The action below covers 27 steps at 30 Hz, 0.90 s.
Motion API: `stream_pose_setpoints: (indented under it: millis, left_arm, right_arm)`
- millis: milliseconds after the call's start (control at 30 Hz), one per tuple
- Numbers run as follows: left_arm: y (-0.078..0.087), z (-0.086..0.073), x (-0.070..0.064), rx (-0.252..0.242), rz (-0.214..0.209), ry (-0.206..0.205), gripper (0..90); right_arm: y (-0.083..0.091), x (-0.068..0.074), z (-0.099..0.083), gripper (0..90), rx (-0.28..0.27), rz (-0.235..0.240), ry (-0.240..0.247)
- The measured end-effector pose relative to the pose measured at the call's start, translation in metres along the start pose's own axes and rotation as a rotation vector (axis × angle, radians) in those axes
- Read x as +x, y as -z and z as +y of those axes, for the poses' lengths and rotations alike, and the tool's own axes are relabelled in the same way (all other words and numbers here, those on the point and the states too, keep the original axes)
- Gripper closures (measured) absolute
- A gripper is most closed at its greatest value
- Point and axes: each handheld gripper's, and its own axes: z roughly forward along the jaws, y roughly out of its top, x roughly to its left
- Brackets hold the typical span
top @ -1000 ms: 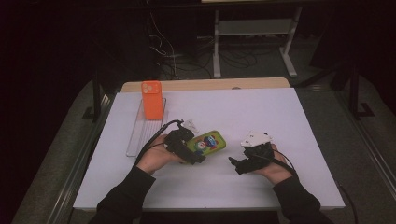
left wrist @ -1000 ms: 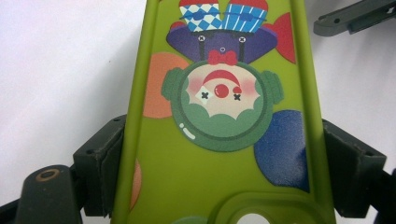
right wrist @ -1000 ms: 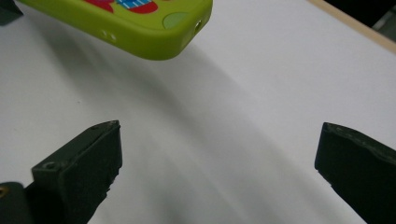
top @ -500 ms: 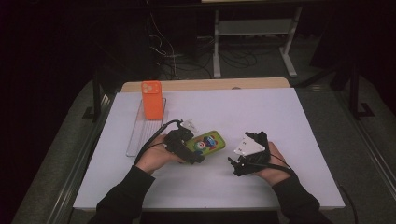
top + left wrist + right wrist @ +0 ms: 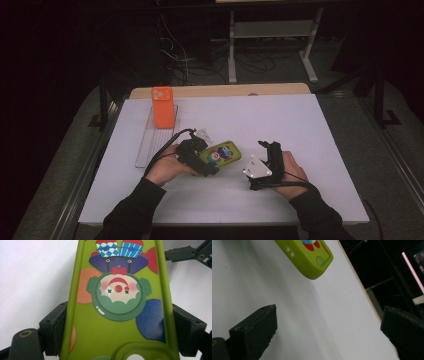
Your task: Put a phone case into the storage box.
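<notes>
The left gripper [image 5: 200, 159] holds a green phone case [image 5: 223, 154] near the middle of the white table [image 5: 280, 120], a little toward the near edge. In the left gripper view its two black jaws press against the long sides of the green phone case [image 5: 120, 302], one on each edge, with the printed clown figure facing the camera and the camera cut-out at the bottom of that view. From above, the case sticks out to the right of the gripper, printed side up and slightly tilted; whether it rests on the table or is lifted clear of it cannot be told.

The right gripper [image 5: 265, 167] lies just to the right of the case, near it but apart from it. In the right gripper view its jaws stand wide apart with nothing between them, and one rounded end of the green phone case [image 5: 308, 257] shows beyond them over the bare table surface.

At the far left of the table an orange phone case [image 5: 162, 107] stands upright at the far end of a clear ridged tray [image 5: 147, 145], well apart from both grippers. The tray runs lengthwise toward the near side, just left of the left hand [image 5: 165, 170]. Nothing lies between the right gripper and the green case.
</notes>
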Motion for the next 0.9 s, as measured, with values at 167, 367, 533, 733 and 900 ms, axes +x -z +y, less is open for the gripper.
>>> stream_pose_setpoints:
  millis: [167,367,533,733,900]
  left_arm:
    - [0.0,0.0,0.0,0.004,-0.002,0.007,15.2]
    - [0.001,0.0,0.001,0.016,0.001,0.0,15.2]
    - [0.001,0.0,0.0,0.013,0.0,0.01,15.2]
    - [0.001,0.0,0.001,0.022,0.005,-0.002,15.1]
    - [0.001,0.001,0.001,0.026,0.009,-0.017,15.2]
  right_arm:
    - [0.0,0.004,0.002,0.0,-0.01,-0.041,0.08]
    - [0.001,0.009,0.005,0.0,-0.021,-0.088,0.187]
    - [0.0,0.015,0.007,0.0,-0.023,-0.124,0.272]
    - [-0.001,0.02,0.011,0.3,-0.033,-0.161,0.346]
    - [-0.001,0.026,0.013,5.1,-0.037,-0.185,0.367]
